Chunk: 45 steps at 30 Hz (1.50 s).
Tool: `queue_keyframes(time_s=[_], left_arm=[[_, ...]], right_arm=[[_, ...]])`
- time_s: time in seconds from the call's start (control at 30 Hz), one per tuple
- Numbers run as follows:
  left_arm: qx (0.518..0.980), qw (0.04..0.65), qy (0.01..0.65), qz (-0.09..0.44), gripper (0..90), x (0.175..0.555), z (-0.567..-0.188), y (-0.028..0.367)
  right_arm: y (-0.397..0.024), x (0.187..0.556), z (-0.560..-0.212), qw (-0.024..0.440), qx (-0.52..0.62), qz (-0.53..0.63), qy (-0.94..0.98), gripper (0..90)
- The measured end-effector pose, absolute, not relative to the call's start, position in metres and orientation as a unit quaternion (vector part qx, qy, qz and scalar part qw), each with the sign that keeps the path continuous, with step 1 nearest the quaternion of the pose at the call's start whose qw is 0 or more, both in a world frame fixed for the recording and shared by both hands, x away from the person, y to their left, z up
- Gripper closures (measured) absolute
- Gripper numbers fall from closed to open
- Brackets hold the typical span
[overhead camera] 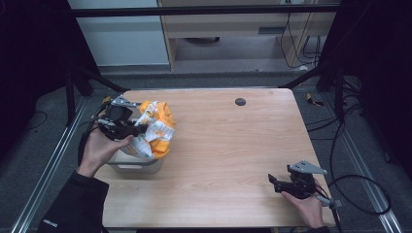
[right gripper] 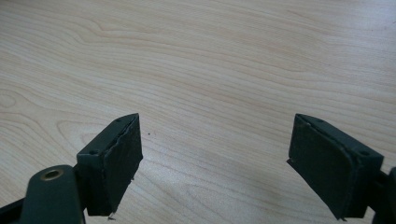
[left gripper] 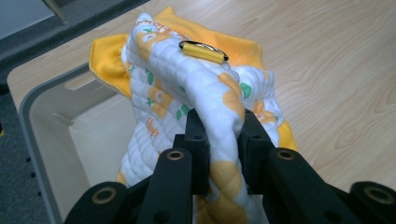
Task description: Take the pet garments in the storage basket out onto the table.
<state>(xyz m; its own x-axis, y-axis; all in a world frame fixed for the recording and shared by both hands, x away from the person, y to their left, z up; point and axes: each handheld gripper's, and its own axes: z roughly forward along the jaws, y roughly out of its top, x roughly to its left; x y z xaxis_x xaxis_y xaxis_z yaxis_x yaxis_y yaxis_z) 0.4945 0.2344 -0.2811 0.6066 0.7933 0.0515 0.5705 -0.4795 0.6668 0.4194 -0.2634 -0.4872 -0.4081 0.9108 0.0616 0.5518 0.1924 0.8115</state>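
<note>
A quilted white-and-orange cloth (overhead camera: 154, 130) is shown clamped in the left gripper (overhead camera: 138, 130), whose jaws are clenched on a bunched fold of it; in the left gripper view the fold (left gripper: 223, 140) is seen pinched between the two black pads. The cloth is held above the near left part of the table (overhead camera: 228, 145), over a grey bin (overhead camera: 133, 164) whose open cavity (left gripper: 93, 140) lies toward 9 o'clock of the jaws in the left gripper view. The cloth's long axis runs roughly from 12 to 6 o'clock in the high view, its lower end hanging at the bin's rim. A yellow-sleeved metal ring (left gripper: 203, 50) is seen on top of the cloth. The right gripper (overhead camera: 273, 180) rests at about 5 o'clock on the table, well apart from the cloth, its jaws released and spread over bare wood; the left hand is judged far the nearer to the bin.
</note>
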Motion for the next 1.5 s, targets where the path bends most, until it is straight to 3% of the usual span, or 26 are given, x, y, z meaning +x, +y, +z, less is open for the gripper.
queue_keyframes(time_s=[0.7, 1.5], left_arm=[[0.88, 0.303, 0.338, 0.143, 77.2, 0.488, -0.304, 0.174], [0.906, 0.288, 0.291, 0.108, 77.2, 0.481, -0.338, 0.134]], right_arm=[[-0.266, 0.42, -0.488, 0.243, 0.494, 0.389, 0.738, 16.7], [-0.268, 0.421, -0.488, 0.255, 0.495, 0.384, 0.737, 16.5]])
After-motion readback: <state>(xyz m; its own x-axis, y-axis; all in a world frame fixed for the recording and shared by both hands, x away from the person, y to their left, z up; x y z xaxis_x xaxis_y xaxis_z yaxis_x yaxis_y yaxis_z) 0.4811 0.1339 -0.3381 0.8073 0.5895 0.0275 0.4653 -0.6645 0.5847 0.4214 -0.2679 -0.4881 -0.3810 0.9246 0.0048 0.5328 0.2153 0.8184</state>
